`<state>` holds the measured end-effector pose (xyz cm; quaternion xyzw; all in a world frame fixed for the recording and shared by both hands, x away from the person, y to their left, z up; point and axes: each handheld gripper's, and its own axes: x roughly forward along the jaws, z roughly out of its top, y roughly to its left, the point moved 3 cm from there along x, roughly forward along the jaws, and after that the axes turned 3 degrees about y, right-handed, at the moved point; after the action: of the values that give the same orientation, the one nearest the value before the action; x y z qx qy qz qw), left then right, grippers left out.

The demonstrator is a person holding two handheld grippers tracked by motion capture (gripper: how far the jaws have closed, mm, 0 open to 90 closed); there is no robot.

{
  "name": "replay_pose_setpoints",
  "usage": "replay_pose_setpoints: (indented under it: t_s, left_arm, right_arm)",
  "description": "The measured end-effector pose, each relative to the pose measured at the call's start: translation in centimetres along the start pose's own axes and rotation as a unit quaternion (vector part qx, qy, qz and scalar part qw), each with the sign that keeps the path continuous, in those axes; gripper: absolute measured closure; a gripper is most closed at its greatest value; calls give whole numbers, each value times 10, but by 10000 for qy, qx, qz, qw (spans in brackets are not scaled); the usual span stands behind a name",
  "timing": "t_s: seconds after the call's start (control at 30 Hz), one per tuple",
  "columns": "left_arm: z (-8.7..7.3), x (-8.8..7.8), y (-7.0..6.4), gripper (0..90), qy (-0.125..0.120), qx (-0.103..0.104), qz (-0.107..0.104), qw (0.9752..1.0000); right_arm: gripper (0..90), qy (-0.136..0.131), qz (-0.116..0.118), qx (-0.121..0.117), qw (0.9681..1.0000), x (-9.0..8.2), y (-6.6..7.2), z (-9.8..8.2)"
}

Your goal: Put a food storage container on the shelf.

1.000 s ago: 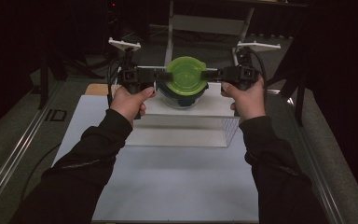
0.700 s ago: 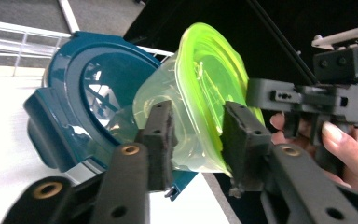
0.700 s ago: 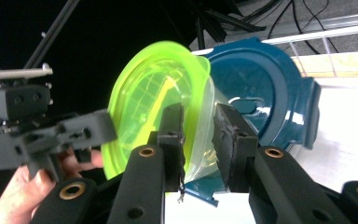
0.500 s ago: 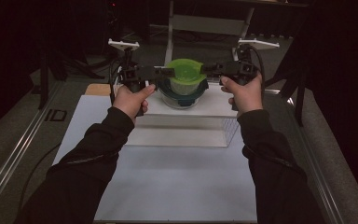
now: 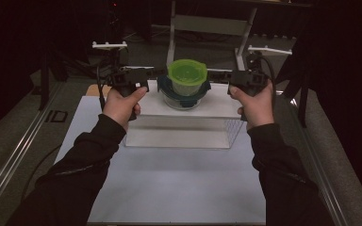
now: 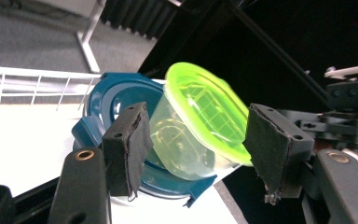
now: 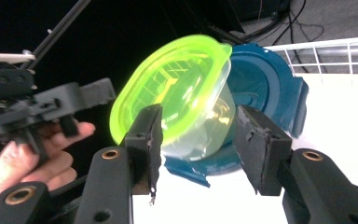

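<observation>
A clear tub with a lime-green lid (image 5: pixel 185 75) stands on a container with a dark blue lid (image 5: pixel 184 98), on a white raised shelf (image 5: pixel 217 109). My left gripper (image 5: pixel 159 73) points at the tub from the left, my right gripper (image 5: pixel 213 73) from the right. In the left gripper view the tub (image 6: pixel 205 107) lies tilted across the gap of the left gripper (image 6: pixel 200 140), and no pad presses on it. The right gripper (image 7: pixel 199 140) frames the tub (image 7: pixel 177 84) the same way. Both pairs of jaws have just been opening and stand open.
The shelf has a white wire grid side (image 5: pixel 235 127) and stands on a pale table sheet (image 5: pixel 179 183). A white stand leg (image 5: pixel 172 33) rises behind it. Dark floor and metal rails (image 5: pixel 14 155) flank the table.
Both grippers have let go of the green-lidded tub and their jaws have spread. The left hand has drawn back to the left, away from the tub. The tub stays on the blue lid.
</observation>
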<state>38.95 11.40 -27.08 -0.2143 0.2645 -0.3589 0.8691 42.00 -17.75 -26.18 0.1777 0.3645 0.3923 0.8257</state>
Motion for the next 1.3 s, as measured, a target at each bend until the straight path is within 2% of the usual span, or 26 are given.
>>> replay_pose_setpoints:
  t_s: [0.1,0.13,0.17,0.2,0.23,0.27,0.43,0.5,0.57,0.6,0.8,0.83,0.9,1.0,1.1,1.2,1.27,1.3]
  left_arm:
    - [-8,-10,-4,372,-175,115,-32,9998]
    - [-13,-14,-6,362,-201,183,-102,9996]
    - [-17,-17,-7,345,-223,255,-149,9993]
    - [-23,-20,-9,325,-256,374,-276,9986]
    - [-27,-22,-10,314,-251,452,-337,9981]
    - [-34,-25,-11,307,-272,585,-357,9973]
    - [-62,-32,-12,273,-244,811,-444,9954]
    - [-74,-34,-13,231,-255,1056,-460,9930]
    - [-83,-34,-13,219,-280,1212,-456,9912]
    - [-92,-34,-13,197,-289,1359,-426,9894]
    - [-126,-31,-8,156,-200,1614,-400,9859]
    - [-132,-31,-7,151,-173,1666,-381,9851]
    - [-144,-29,-5,135,-146,1705,-362,9846]
    - [-161,-24,-1,42,-23,1847,-232,9825]
    - [-176,-20,2,27,-1,1916,-198,9813]
    - [-191,-16,3,26,-60,1741,-391,9839]
    - [-199,-13,5,22,-100,1839,-285,9825]
    - [-202,-11,5,22,-93,1795,-286,9833]
  right_arm:
    - [513,-34,11,-143,9999,-4,3,-11]
    - [514,-41,25,-170,9998,-5,4,-13]
    - [519,-75,-14,-294,9995,-6,7,-18]
    - [523,-112,-75,-405,9991,-6,9,-22]
    - [535,-119,-16,-445,9989,-6,12,-28]
    - [535,-105,15,-459,9989,-5,13,-31]
    - [574,-43,22,-643,9979,4,18,-53]
    - [592,45,35,-711,9975,10,22,-60]
    - [653,91,14,-773,9970,15,24,-64]
    - [661,81,4,-796,9968,17,25,-65]
    - [852,256,-71,-1200,9924,33,36,-74]
    - [896,253,-90,-1193,9925,35,37,-74]
    - [897,311,-131,-1177,9925,40,39,-74]
    - [898,248,-171,-1131,9931,44,39,-72]
    - [898,144,-159,-1060,9941,47,38,-67]
    - [898,72,-130,-983,9950,49,37,-62]
    - [898,59,-118,-930,9956,51,36,-59]
    - [898,49,-143,-910,9957,53,35,-58]
